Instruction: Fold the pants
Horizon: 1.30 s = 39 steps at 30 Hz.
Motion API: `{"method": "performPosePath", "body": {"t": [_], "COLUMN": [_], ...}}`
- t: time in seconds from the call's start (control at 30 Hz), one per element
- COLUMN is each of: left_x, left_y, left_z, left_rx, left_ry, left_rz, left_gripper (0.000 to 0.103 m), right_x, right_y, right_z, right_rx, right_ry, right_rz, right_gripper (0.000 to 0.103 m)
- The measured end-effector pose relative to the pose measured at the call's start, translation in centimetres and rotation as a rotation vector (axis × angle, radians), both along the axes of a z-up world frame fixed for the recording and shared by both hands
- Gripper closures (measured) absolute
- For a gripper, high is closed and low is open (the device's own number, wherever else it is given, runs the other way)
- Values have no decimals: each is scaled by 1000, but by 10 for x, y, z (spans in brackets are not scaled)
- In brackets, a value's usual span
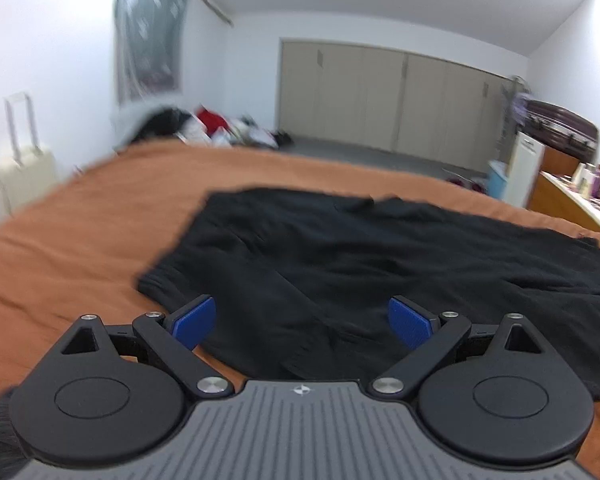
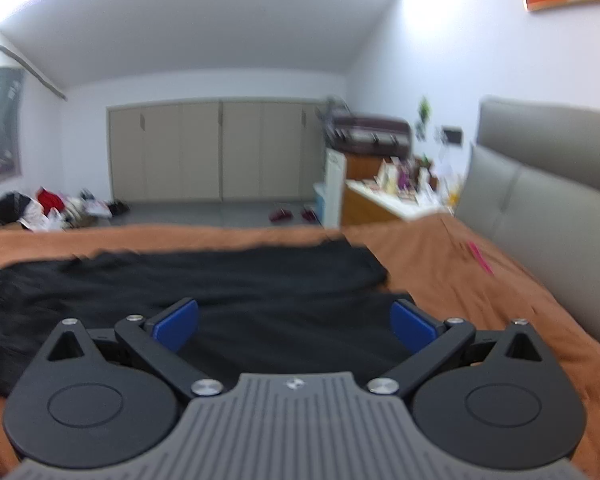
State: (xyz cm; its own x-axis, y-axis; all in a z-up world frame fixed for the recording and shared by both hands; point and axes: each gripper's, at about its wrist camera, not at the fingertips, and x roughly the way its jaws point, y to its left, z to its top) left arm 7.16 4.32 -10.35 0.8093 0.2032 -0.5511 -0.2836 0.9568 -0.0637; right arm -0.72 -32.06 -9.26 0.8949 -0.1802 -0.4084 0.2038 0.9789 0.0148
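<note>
The black fabric pants (image 1: 340,264) lie spread flat on the rust-orange bedspread (image 1: 80,232), running crosswise in front of me. From my left gripper (image 1: 302,322) they fill the field from 10 o'clock round to 3 o'clock, one end near its left blue pad (image 1: 192,322) at 9 o'clock. Its jaws stand wide apart, holding nothing, poised just above the cloth; whether a pad touches it I cannot tell.

My right gripper (image 2: 294,326) is likewise spread wide and empty, with the pants (image 2: 220,280) stretching from 9 o'clock across to 1 o'clock, their end edge close by its right blue pad (image 2: 414,326).

Past the cloth at 12 o'clock stand beige wardrobe doors (image 2: 212,152). At 3 o'clock in the right view rises a grey padded headboard (image 2: 540,184), with a thin pink stick (image 2: 480,258) on the bedspread (image 2: 440,264) before it. A pile of clothes (image 1: 220,126) lies on the floor at 11 o'clock in the left view, and a cream suitcase (image 1: 24,168) stands at 9 o'clock.
</note>
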Motion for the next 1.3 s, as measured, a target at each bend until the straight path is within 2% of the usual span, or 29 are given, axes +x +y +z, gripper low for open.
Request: {"method": "performPosePath", "body": {"t": [0.13,0.27,0.37,0.4,0.5,0.57,0.8,0.83,0.87,0.9,1.03,1.13,1.3], "left_x": [31,49,55,59,70,73,96,97,100,102,98,83,63], "left_y": [13,40,63,70,88,102,136,139,143,147,158,157,164], "left_z": [-21,-45,-55,-57,-64,-67,-92,-96,-101,-104,-107,-99,-94], "left_rx": [-18,-64,-90,-98,-125,-161,-357,-387,-418,-443,-509,-540,-603], "left_ry": [103,225,256,276,320,310,319,323,332,346,368,360,397], "left_rz": [-16,52,107,123,176,192,185,188,200,212,226,246,353], "left_gripper": [0,0,0,0,0,0,0,5,14,16,19,18,16], "right_x": [25,53,67,72,88,97,116,116,118,117,115,120,118], "right_y": [-50,-96,-120,-126,-143,-150,-146,-144,-142,-139,-114,-101,-116], "right_z": [-31,-62,-84,-91,-110,-119,-128,-127,-126,-123,-108,-105,-111], "right_rx": [64,198,287,304,389,431,412,408,403,398,387,320,467], "right_ry": [103,215,279,282,330,337,350,348,347,346,356,364,364], "right_rz": [-42,-121,-182,-244,-266,-275,-280,-280,-278,-276,-227,-272,-294], "right_gripper": [5,6,12,13,13,13,13,13,13,13,11,11,11]}}
